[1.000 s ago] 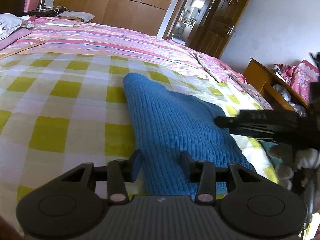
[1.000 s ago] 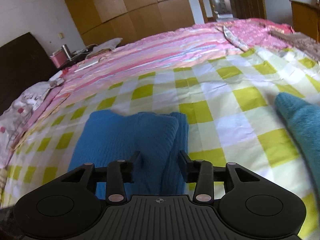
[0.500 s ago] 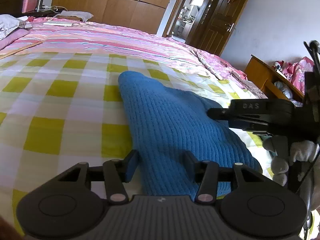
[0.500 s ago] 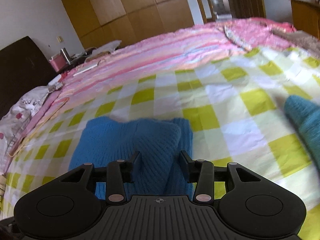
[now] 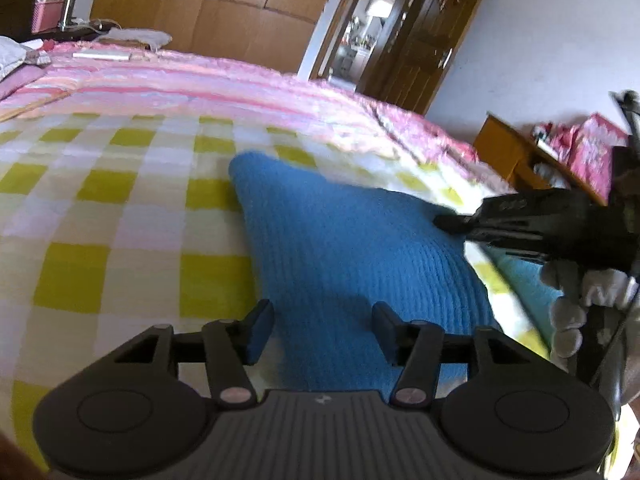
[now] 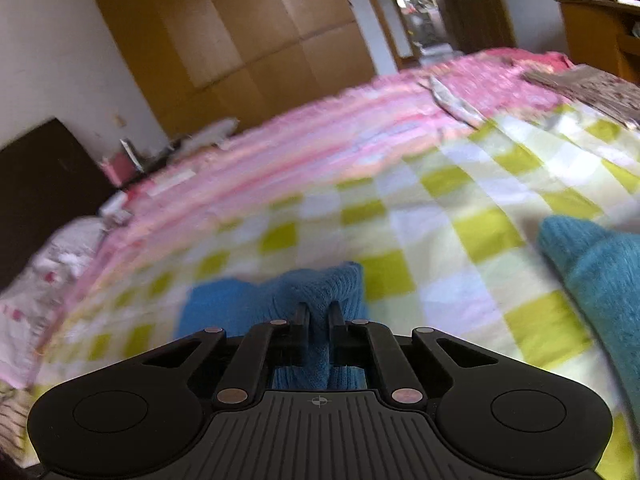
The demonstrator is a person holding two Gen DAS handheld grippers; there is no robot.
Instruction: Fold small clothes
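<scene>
Bright, even daylight fills both views — the far doorway (image 5: 362, 36) glows nearly white. Motion blur smears the checked bedspread (image 6: 460, 208) and the pink striped sheet (image 5: 208, 88), more heavily in the right wrist view. Fisheye bending curves the wardrobe (image 6: 248, 32); corners darken.

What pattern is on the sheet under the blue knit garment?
Yellow-green and white checks on the sheet beneath the blue knit garment; it shows best in the left wrist view.

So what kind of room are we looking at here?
Most likely a home bedroom: a large bed under a checked cover with a pink striped quilt, wooden wardrobe doors behind, and an open doorway.
</scene>
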